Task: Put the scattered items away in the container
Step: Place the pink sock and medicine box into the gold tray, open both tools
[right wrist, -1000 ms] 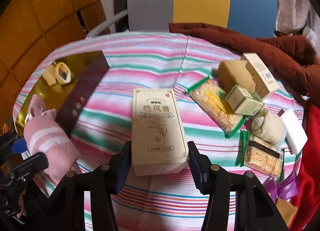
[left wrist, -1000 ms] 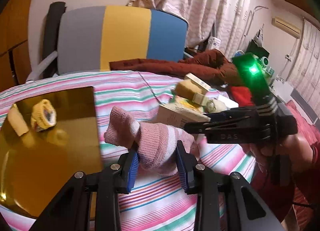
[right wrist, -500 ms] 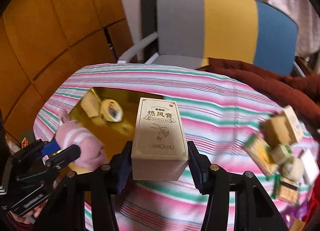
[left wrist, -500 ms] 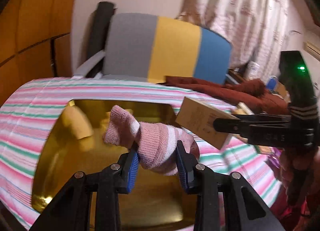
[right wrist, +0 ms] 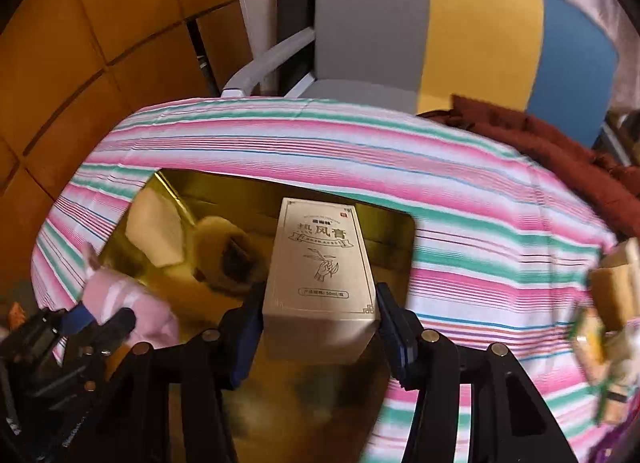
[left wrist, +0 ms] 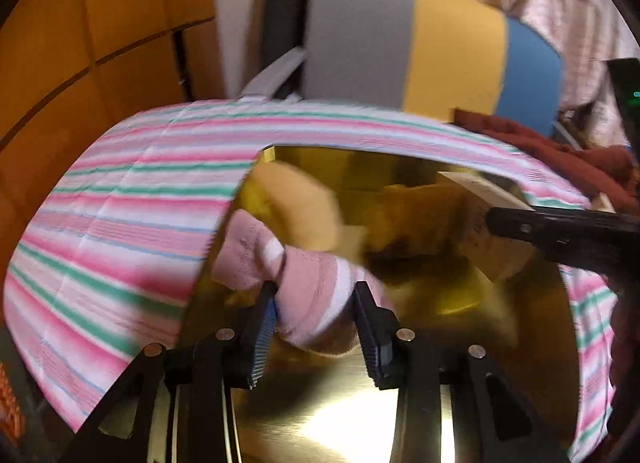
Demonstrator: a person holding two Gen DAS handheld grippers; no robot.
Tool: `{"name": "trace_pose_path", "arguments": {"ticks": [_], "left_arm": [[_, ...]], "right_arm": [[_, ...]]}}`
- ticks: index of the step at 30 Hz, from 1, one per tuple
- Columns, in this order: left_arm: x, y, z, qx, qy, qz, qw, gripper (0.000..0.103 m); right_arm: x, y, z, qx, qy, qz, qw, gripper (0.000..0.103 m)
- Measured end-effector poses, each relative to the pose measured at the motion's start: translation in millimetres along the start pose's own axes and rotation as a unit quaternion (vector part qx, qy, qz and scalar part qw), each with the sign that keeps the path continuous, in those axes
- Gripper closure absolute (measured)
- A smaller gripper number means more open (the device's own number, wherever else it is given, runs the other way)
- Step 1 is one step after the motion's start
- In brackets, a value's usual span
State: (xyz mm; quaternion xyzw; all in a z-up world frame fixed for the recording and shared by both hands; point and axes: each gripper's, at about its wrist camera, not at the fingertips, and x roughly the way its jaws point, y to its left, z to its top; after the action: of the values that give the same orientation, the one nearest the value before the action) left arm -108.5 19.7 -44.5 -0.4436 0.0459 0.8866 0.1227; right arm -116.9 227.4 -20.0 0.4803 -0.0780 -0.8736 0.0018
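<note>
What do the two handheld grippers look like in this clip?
Both are matt black plastic with triangular cut-outs in the finger arms and silver round pins at the joints. The left gripper and right gripper carry ribbed blue pads inside the fingers. The right one's body shows a small green light. No sleeves visible.

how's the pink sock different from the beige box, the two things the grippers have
The pink sock is soft, bunched cloth with white stripes; the beige box is rigid, flat-sided and printed. The sock sits in the left gripper, whose jaws are opening; the box is clamped in the right gripper. Both hang over the gold tray.
</note>
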Motion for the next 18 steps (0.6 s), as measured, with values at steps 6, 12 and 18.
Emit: {"name": "trace_pose_path", "arguments": {"ticks": [6, 12, 18], "left_arm": [[-14.2, 16.7, -5.9, -0.040, -0.007, -0.022, 0.9989, 0.056], [-32.4, 14.5, -4.6, -0.066, -0.034, -0.038, 0.9965, 0.056], [-56.0, -8.0, -11.6, -0.063, -0.061, -0.069, 0.9938, 0.056]], "right_arm": [[-24.2, 7.2, -10.4, -0.024, -0.036, 0.023, 0.999, 0.032], [-60.1, -14.2, -29.5, 0.004, -0.064, 0.049, 0.997, 0.030], [-81.6, -40.7, -53.5, 0.033, -0.077, 0.039, 0.996, 0.029]]}}
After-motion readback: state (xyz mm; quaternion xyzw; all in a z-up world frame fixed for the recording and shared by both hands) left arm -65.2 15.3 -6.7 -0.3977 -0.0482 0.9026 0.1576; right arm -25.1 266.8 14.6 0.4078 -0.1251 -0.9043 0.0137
